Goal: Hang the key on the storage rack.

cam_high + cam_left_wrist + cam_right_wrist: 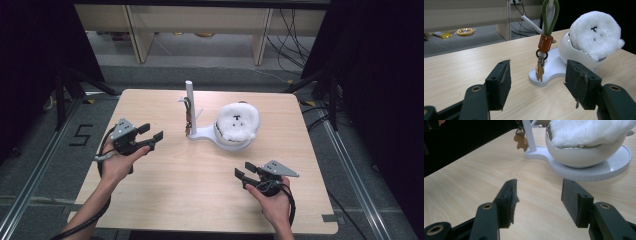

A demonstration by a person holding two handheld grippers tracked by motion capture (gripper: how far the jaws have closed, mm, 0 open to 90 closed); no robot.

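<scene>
While both of my tools hover just above the surface (165,175), each stands spread wide and holds nothing: the left tool (150,133) aims at the stand from its side, the right tool (245,175) sits nearer me and points up toward the bowl.

Straight ahead of the left tool, framed between its jaws in the left gripper view, hangs the keyring (545,43) with its orange collar and small gingerbread charm (539,71), dangling from a green loop (550,15) on the white post (190,102). Beyond and to that tool's right sits the white bowl (566,51) with the fluffy white toy (596,33) in it; from the right tool, the bowl is just ahead and slightly right.

I judge the step is reaching for the keyring. I should bring the left tool in level, centre the orange collar between the jaws, and pinch there rather than on the swinging charm, keeping clear of the post.

Where the loop hooks onto the post is cut off at the top of the left gripper view, and the keys behind the charm are too small to make out.
</scene>
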